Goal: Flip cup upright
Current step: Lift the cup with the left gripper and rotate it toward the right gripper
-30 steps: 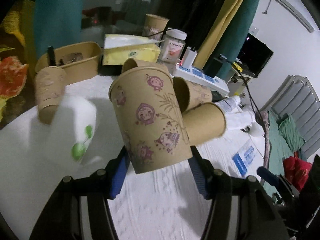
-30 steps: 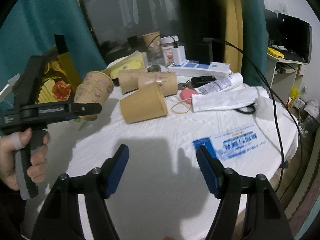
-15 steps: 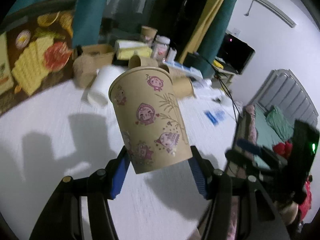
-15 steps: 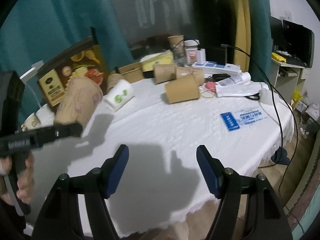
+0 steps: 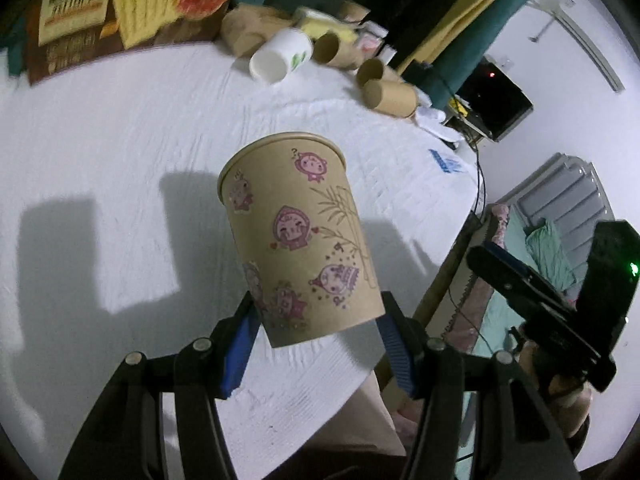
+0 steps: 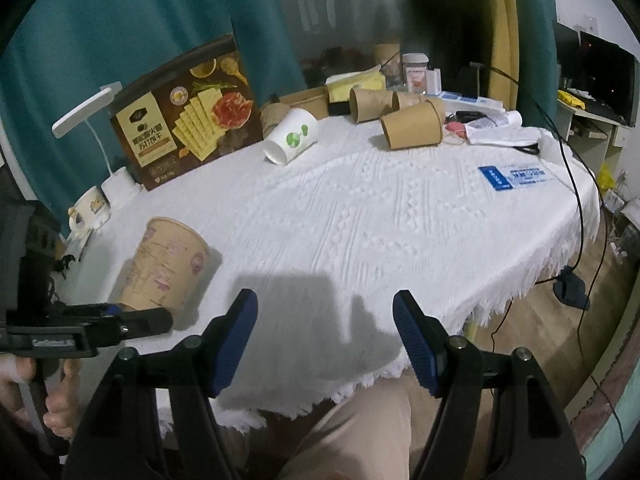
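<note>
The left claw grips the brown paper cup printed with pink cartoon figures, its blue pads pressing the lower wall on both sides near the base. In the left wrist view the cup points rim away from the camera and leans slightly, with the white cloth of the bench beneath it; in the right wrist view the same cup sits low over the near left part of the bench, tilted, rim uppermost and angled to the right, and whether its base touches the cloth cannot be told because the claw hides it. The right claw is released, its blue pads spread wide with nothing between them, hovering over the near edge of the bench. Farther back, a white cup with a green mark lies on its side, mouth toward the camera. Behind it several plain brown cups also lie on their sides, close together. A cracker box stands upright at the back left, with a small white lamp just beside it, and a blue and white card lies flat on the right side of the cloth.
</note>
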Demonstrator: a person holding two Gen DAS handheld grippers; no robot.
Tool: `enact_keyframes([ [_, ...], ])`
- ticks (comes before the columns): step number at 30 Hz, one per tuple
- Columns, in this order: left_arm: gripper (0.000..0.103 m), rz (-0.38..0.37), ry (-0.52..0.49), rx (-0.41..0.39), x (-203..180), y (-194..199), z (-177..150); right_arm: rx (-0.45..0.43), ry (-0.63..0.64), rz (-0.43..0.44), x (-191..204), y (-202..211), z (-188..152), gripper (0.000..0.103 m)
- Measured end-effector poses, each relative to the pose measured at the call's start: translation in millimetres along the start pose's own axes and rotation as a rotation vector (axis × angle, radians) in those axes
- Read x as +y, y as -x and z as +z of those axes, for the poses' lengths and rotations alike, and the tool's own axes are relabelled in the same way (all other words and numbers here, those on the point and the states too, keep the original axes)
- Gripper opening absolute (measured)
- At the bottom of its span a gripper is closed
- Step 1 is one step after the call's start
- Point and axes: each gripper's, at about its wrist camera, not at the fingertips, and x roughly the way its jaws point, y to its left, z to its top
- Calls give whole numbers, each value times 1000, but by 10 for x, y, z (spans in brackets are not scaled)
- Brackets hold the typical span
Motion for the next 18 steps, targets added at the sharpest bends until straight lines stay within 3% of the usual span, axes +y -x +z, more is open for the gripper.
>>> enact_keyframes([
  [6,61,57,38,25,80,-110,-7,0,-6,-9,-64,26,-7,68],
  [9,74,68,36,27,65,-125,-20,1,-9,-10,-94,21,-9,68],
  [12,81,85,33,30,38,-124,-25,4,-11,-8,-104,-1,2,68],
  [18,82,77,38,26,19,-94,-14,6,-5,-8,-92,-15,14,68],
])
